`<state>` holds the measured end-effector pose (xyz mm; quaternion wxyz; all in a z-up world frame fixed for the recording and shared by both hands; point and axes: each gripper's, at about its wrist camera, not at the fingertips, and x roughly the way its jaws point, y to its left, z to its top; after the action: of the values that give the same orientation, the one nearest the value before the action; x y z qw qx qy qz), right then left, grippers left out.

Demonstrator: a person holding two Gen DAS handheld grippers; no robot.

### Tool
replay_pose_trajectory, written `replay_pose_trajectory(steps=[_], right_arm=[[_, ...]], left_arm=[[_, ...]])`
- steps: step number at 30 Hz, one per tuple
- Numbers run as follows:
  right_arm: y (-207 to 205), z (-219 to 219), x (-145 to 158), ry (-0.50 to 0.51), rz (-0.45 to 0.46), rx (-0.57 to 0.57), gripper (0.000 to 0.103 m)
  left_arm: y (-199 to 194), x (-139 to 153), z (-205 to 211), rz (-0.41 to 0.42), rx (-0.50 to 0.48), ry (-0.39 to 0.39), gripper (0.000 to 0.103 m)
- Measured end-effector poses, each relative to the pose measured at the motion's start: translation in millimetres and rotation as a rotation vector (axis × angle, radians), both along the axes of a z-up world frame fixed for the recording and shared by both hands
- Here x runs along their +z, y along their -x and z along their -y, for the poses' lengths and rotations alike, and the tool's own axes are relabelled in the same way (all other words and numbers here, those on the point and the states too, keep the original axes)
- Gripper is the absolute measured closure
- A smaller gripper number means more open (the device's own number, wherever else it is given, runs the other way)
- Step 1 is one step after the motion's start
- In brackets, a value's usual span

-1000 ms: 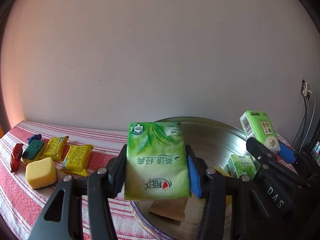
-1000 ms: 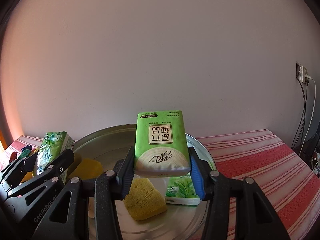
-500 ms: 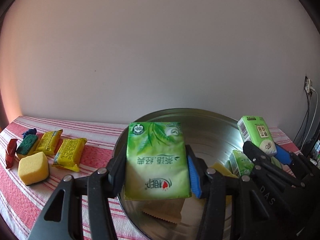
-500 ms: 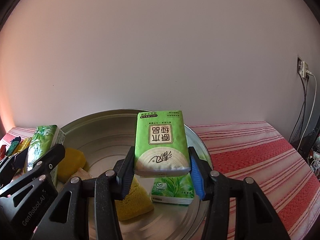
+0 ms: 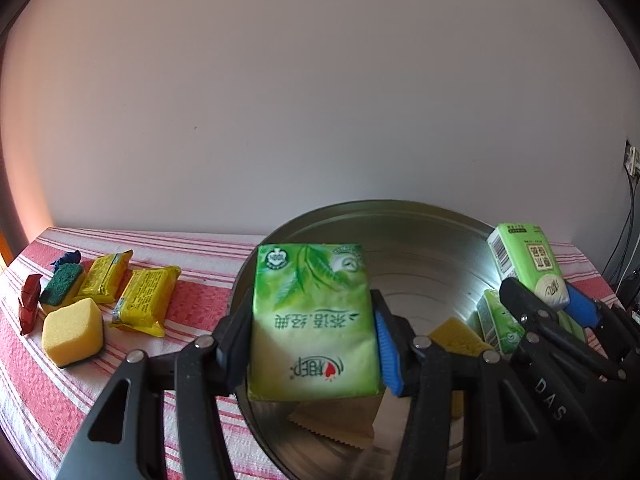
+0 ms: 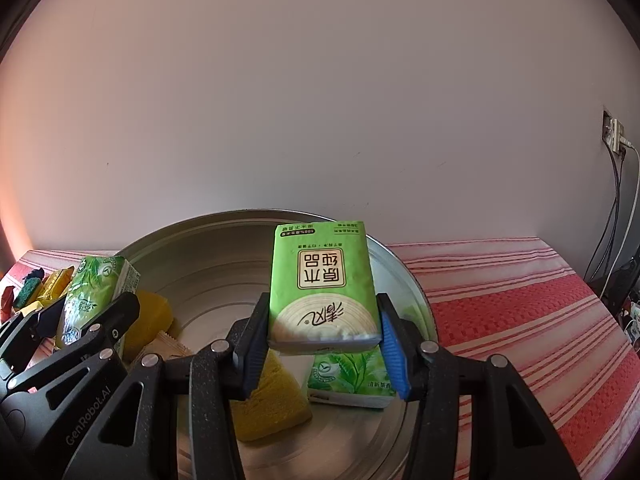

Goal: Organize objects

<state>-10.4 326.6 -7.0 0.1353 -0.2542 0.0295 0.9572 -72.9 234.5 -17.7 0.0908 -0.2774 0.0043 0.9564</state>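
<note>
My left gripper is shut on a green tissue pack with a leaf print and holds it over the left part of a round metal basin. My right gripper is shut on a light green tissue pack and holds it above the same basin. The basin holds a third green tissue pack, a yellow sponge, another yellow sponge and a brown packet. Each gripper shows in the other's view, with its pack.
On the red striped cloth left of the basin lie two yellow snack packets, a yellow sponge, a green-topped sponge, a red wrapper and a blue wrapper. A wall stands behind, with a socket and cables at right.
Both grippers have moved forward and lower over the basin with their packs held. The basin now fills more of both views.
</note>
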Motion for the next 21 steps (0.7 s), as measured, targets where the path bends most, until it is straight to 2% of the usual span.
replay_pose_trajectory(steps=[4, 5, 6, 7, 8, 10, 12, 15, 21], right_arm=[[2, -9, -3, -0.003, -0.008, 0.01, 0.049], [1, -9, -3, -0.005, -0.012, 0.009, 0.045], [1, -10, -3, -0.006, -0.017, 0.005, 0.036], [-1, -10, -3, -0.007, -0.024, -0.007, 0.032], [-3, -10, -1, -0.001, -0.034, -0.019, 0.03], [-7, -11, 1, 0.027, -0.048, -0.037, 0.03], [-9, -17, 1, 0.064, -0.061, -0.055, 0.028], [-12, -26, -1, 0.106, -0.09, -0.069, 0.027], [-17, -47, -4, 0.113, -0.179, -0.093, 0.027]], left_arm=[[1, -1, -1, -0.005, -0.001, -0.001, 0.049], [-4, 2, -3, -0.012, 0.0, -0.001, 0.047], [-6, 3, -3, -0.023, 0.006, -0.001, 0.038], [-8, 4, -2, -0.035, 0.023, 0.0, 0.03], [-10, 4, 0, -0.047, 0.03, -0.005, 0.026], [-14, 6, 2, -0.063, 0.037, -0.012, 0.009], [-19, 8, 4, -0.077, 0.048, -0.008, 0.001], [-22, 11, 6, -0.09, 0.047, -0.01, 0.001], [-28, 14, 16, -0.123, 0.076, 0.022, 0.001]])
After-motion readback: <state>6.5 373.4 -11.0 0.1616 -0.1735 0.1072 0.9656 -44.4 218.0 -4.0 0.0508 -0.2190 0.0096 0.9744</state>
